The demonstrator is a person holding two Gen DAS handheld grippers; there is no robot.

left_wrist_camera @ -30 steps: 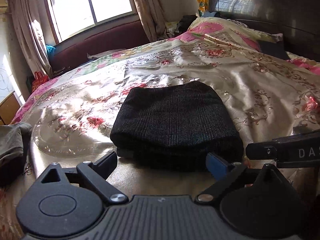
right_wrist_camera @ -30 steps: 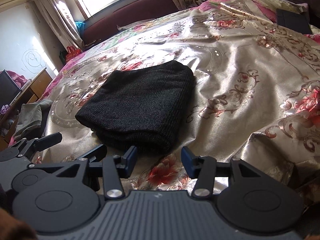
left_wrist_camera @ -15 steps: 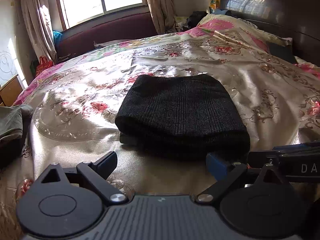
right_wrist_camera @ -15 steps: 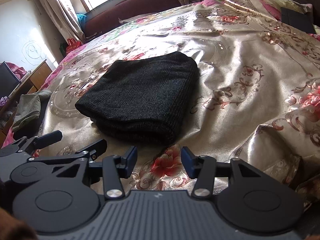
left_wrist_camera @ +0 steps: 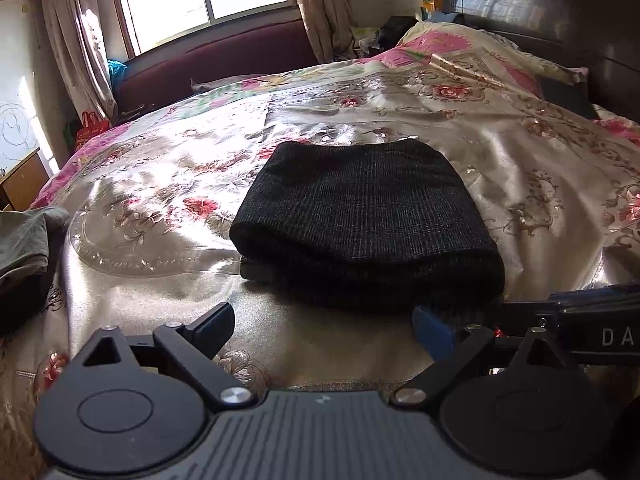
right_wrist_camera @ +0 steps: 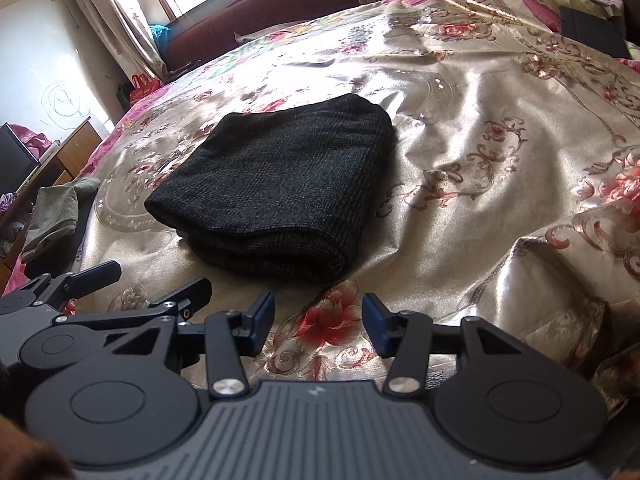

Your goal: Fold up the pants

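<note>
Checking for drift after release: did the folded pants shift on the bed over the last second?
No. The folded pants sit at the same spot on the bedspread's floral pattern; only the cameras shifted. Both grippers are open, clear of them.

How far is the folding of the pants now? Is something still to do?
It looks essentially done. The black pants lie on the bedspread as a compact stack, layers showing at the near edge. Nothing is in hand: the left gripper and the right gripper are both open, short of the bundle and not touching it. At most a light tidying of the near edge, where a lower layer peeks out, seems left.
</note>
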